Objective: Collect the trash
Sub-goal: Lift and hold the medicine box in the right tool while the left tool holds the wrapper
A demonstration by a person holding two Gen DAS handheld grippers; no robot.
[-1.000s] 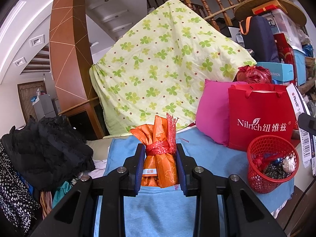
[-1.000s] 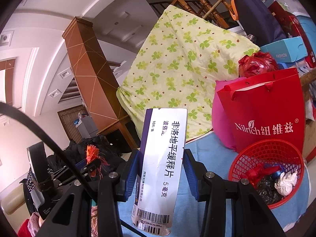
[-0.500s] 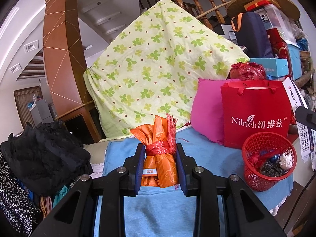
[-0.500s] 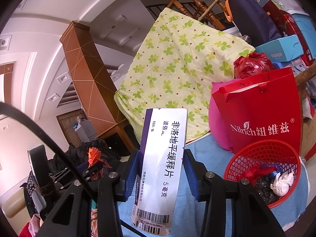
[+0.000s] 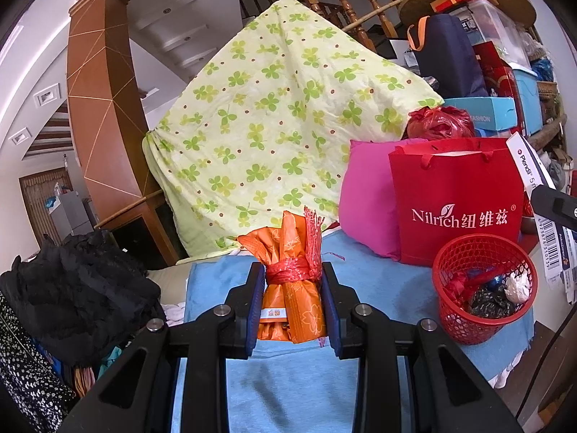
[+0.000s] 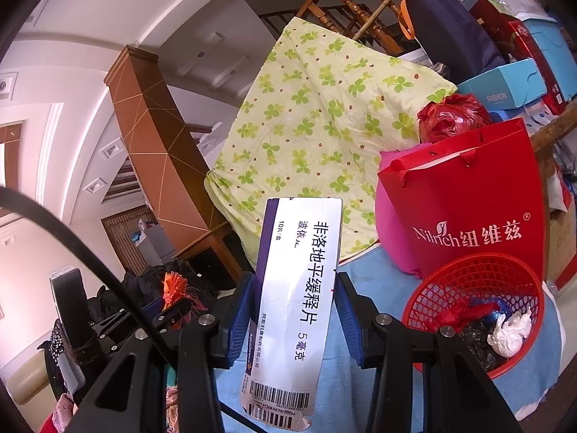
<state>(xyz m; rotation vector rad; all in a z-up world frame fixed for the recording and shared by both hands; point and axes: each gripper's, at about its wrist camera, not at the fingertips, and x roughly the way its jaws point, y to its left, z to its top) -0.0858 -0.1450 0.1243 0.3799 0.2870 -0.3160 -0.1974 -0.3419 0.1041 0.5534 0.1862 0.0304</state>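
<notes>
My left gripper [image 5: 292,306] is shut on an orange wrapper bundle [image 5: 293,288] tied with red string, held upright above the blue cloth [image 5: 288,379]. My right gripper [image 6: 294,315] is shut on a flattened white medicine box [image 6: 295,303] with a purple edge and a barcode. A red mesh basket [image 5: 483,288] [image 6: 479,310] holding crumpled trash stands to the right of both grippers, on the cloth. In the left wrist view the white medicine box [image 5: 541,195] shows at the far right edge. The left gripper with its orange bundle [image 6: 173,288] appears low on the left in the right wrist view.
A red paper bag [image 5: 458,198] and a pink cushion [image 5: 364,209] stand behind the basket. A green clover-print quilt [image 5: 288,126] is draped over the back. Black clothing [image 5: 72,288] is heaped at the left. Boxes and bags [image 5: 487,72] are stacked at the right.
Both views have swung slightly, so the basket and red bag sit a little further left in each. Both grips are unchanged.
</notes>
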